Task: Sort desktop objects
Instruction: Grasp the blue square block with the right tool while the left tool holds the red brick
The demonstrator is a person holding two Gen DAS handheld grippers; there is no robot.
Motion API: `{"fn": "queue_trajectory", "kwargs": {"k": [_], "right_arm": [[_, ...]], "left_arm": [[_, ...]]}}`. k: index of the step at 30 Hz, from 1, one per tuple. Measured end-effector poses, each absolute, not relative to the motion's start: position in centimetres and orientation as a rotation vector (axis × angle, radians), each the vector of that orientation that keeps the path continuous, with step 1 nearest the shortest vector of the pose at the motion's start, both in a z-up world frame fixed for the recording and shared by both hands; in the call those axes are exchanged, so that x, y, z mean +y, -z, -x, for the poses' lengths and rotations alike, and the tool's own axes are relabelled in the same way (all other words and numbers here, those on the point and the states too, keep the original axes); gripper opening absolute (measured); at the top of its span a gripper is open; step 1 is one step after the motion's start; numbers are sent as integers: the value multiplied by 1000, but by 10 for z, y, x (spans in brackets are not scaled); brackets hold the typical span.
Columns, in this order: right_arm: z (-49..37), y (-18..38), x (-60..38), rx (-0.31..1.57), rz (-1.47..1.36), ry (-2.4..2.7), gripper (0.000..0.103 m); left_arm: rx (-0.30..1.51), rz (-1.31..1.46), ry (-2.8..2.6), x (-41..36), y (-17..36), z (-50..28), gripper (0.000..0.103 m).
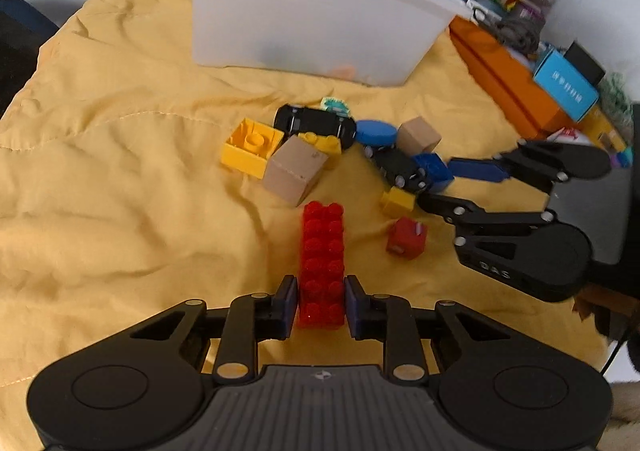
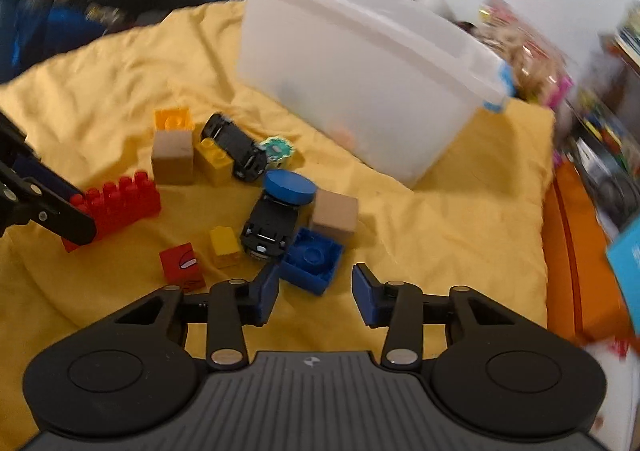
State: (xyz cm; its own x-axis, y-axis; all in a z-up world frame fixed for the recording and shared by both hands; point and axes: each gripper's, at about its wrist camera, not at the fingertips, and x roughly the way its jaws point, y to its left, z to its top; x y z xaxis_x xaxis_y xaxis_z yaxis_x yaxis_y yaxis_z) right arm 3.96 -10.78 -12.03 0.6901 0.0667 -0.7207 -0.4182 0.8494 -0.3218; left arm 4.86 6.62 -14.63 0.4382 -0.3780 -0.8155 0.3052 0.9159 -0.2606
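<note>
Red is the long brick [image 1: 322,263] that my left claw [image 1: 321,305] holds: both blue pads [image 1: 289,301] press on its near end, and the rest of the brick lies straight ahead of the fingers on the yellow quilt [image 1: 120,171]. My right claw [image 2: 315,293] is spread wide with nothing between its pads [image 2: 370,297], low over the quilt. Just ahead of its left finger lies the blue hollow brick [image 2: 312,263], open side up, and it touches a black toy car [image 2: 268,229] beyond it. A blue round disc [image 2: 290,187] rests on the far end of this car, and a tan wooden cube [image 2: 335,216] stands just beside the blue brick, to the right of the car. To the left of my right claw are a small yellow brick [image 2: 225,245] and a red cube [image 2: 182,263] with a printed face. Further ahead I see a second black car [image 2: 236,147], another tan cube [image 2: 173,156], two more yellow bricks [image 2: 214,159], and a small green round piece [image 2: 276,149]. Behind all of these stands the white translucent bin [image 2: 360,99]; something orange shows faintly through its wall, but I cannot tell what it is.
</note>
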Motion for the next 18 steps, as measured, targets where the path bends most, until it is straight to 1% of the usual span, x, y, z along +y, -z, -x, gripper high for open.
{"fn": "queue_trajectory", "kwargs": {"k": [2,3,7,10,13,15,18], "right_arm": [[-44,128,-101,776,539,-305,44],[-47,132,-99,776,558,-296,42],[-53,131,-103,767,520,-286,40],[-53,123,-120,827,374,-293,40],[-50,111,-150,904,85,-332,40],[-43,109,-161,938,33,-316,40],[-33,107,-165,940,40,-307,40]], "left_arm": [[1029,70,426,66,146,-48,29],[1028,60,422,65,146,-48,29],[1021,29,420,61,146,-47,29],[1020,37,418,62,147,-48,29],[1017,44,415,63,147,-49,29],[1015,40,411,62,147,-50,29],[1007,8,406,56,147,-51,29]]}}
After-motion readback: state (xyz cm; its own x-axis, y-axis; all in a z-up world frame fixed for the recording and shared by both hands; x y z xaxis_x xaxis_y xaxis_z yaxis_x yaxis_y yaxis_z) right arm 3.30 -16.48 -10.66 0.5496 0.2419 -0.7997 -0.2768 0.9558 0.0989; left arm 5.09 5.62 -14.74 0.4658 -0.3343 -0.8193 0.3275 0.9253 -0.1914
